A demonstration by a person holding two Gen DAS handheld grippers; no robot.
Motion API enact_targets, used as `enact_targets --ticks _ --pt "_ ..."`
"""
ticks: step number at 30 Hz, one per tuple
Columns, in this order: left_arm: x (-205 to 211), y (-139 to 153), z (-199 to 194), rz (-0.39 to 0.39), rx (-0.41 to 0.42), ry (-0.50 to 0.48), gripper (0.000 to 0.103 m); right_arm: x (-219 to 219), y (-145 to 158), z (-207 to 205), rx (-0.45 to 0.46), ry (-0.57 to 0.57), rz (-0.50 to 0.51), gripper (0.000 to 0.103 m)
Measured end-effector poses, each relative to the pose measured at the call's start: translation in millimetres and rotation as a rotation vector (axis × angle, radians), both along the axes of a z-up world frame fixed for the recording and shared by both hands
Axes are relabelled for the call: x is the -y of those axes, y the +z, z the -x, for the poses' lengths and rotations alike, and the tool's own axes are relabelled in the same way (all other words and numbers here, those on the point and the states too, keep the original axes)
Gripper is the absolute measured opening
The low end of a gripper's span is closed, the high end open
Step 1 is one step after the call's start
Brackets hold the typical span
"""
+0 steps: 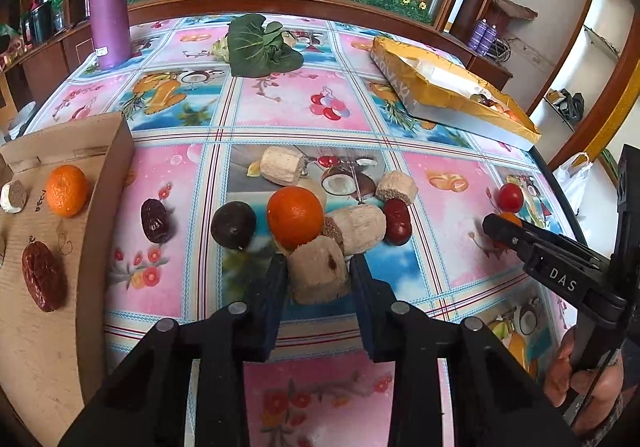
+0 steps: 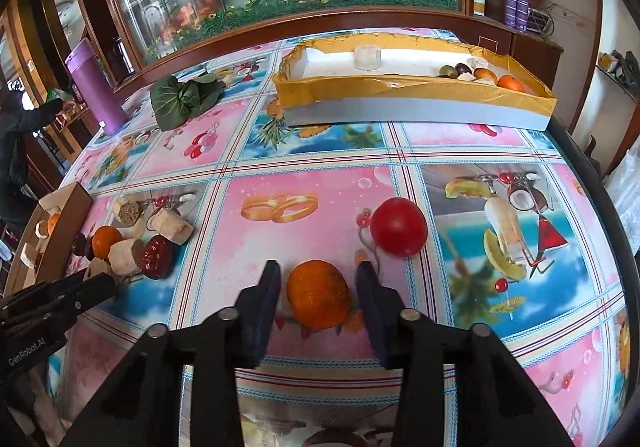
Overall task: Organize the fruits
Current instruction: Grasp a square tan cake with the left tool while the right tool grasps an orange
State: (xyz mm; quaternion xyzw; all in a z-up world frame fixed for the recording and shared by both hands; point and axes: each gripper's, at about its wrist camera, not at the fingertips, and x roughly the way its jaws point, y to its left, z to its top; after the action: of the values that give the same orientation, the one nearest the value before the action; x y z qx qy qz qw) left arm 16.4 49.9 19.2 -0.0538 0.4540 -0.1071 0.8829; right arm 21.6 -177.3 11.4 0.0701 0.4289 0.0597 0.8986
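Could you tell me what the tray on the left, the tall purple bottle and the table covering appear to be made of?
The tray looks like plain brown cardboard: matte, with a raw folded wall and pen marks on its floor. The purple bottle seems to be plastic or coated metal with a satin sheen; which one is unclear. The table covering looks like glossy printed vinyl or oilcloth, since it reflects window light.

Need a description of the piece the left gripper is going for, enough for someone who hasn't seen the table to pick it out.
Start at the brown cardboard tray on the table's left side, then go right to the cluster of loose fruit on the tablecloth. At the cluster's near edge, between the left gripper fingers, sits a sugarcane chunk. Unlike the other pale chunks behind it, it lies directly in front of the orange and shows a dark spot.
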Motion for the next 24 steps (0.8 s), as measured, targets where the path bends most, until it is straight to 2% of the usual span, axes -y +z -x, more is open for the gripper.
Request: enact_targets --ticks 2,5,11,18,24 --pt "1.1 -0.2 -0.3 -0.002 0.005 0.002 0.031 2.0 0.0 1.0 -0.002 -0.002 -0.023 0.032" --pt "3.4 0.5 0.2 -0.017 0.003 0.003 0.030 2.8 0.3 2.7 -0.002 -0.006 -0.037 0.032" --pt "-8.3 14.4 21.1 0.042 0.024 0.024 0.030 -0.5 2.0 6.5 0.010 0.002 -0.047 0.031" --pt "-58.7 47.9 71.7 0.142 0.093 0.088 0.031 -17.2 12.8 19.7 0.089 0.034 0.018 0.031" --pt "-119.5 73.7 111.5 0.135 0.178 0.193 0.031 -29.8 20.2 26.3 0.105 0.062 0.023 0.031"
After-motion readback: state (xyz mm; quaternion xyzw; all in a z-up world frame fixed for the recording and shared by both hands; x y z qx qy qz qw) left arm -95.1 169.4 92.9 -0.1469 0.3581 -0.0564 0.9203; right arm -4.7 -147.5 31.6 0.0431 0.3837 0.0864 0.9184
